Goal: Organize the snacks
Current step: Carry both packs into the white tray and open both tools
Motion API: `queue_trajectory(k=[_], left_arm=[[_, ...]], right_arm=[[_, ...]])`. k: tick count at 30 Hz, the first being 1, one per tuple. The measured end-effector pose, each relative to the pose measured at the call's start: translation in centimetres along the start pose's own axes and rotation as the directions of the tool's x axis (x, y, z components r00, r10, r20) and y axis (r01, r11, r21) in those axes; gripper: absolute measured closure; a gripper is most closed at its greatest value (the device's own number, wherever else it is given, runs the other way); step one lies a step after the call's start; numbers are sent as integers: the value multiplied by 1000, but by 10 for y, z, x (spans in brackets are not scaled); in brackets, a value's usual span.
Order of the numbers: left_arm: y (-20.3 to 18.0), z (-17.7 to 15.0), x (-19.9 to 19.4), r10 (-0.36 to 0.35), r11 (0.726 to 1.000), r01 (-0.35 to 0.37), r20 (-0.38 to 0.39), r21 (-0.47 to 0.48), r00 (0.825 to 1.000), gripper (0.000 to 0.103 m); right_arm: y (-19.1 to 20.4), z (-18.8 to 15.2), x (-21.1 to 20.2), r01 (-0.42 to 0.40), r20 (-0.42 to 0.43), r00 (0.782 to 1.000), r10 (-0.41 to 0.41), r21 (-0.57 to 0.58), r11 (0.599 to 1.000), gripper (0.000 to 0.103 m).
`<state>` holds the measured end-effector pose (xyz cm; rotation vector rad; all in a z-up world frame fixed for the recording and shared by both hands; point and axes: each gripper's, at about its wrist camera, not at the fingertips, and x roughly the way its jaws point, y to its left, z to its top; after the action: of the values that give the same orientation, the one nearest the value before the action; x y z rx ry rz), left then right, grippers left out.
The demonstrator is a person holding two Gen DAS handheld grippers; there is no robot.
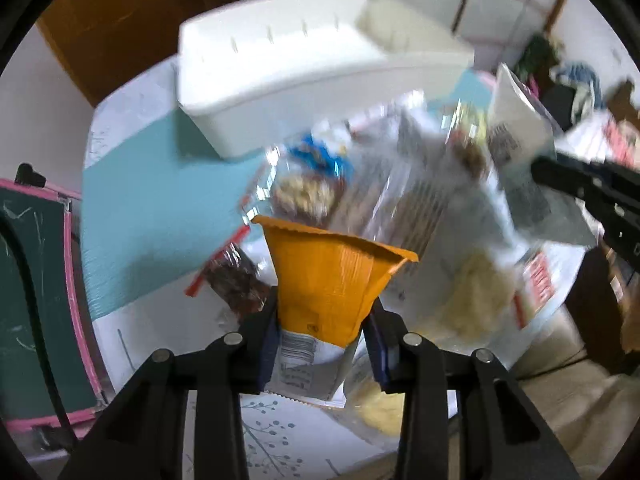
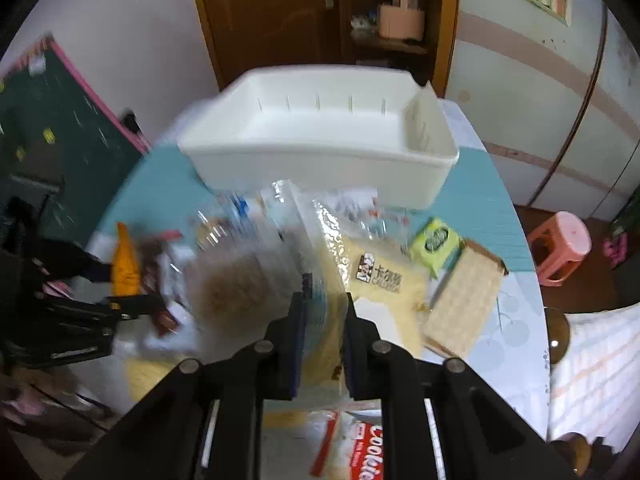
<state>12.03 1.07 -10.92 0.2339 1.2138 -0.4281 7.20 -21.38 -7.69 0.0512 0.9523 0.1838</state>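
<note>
Clearly both tongs carry something, and both pictures are smeared, so the main risk is a loose hold giving way over the pile. The left tongs (image 1: 326, 344) are closed on an orange packet (image 1: 332, 280), pinched low at its narrow part with the crimped top flaring above the pads; held that way, the packet could pivot or slide out if swung fast. The right tongs (image 2: 322, 336) are nearly closed on a clear bag (image 2: 240, 280) with brownish contents. Its film bulges to the left of the pads, so only an edge seems caught, and slick plastic like that may slip or tear under its own weight.

Both tongs point forward and somewhat down over the surface (image 2: 480, 184), the left ones showing at the left edge of the right view and the right ones (image 1: 576, 184) entering the left view from the right. They work close together above the same heap, so a bump between them is possible.

Beneath and just beyond lie the other snacks: a yellow cracker bag (image 2: 380, 280), a green pack (image 2: 436, 242), a tan cracker pack (image 2: 464, 304) and a cookie bag (image 2: 360, 452) nearest the right camera. A dragged bag could sweep these aside or off the rim.

Farther back stands the white bin (image 2: 320, 152), with nothing visible in it. I judge it the goal; a hasty drop could catch its near wall and fall short.
</note>
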Motion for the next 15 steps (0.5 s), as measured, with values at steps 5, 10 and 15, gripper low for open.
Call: queue_trajectory(k=[5, 10, 15], left_arm=[[-1, 26, -57, -68, 996, 75, 132, -54, 989, 67], [11, 62, -104, -115, 983, 147, 256, -110, 960, 67], [24, 108, -118, -88, 977, 143, 312, -160, 946, 66]], right_arm=[[-5, 33, -33, -83, 84, 993, 80, 30, 996, 88], [-9, 76, -55, -132, 169, 978, 124, 37, 991, 88], [-7, 120, -58, -136, 249, 961, 124, 33, 990, 88]])
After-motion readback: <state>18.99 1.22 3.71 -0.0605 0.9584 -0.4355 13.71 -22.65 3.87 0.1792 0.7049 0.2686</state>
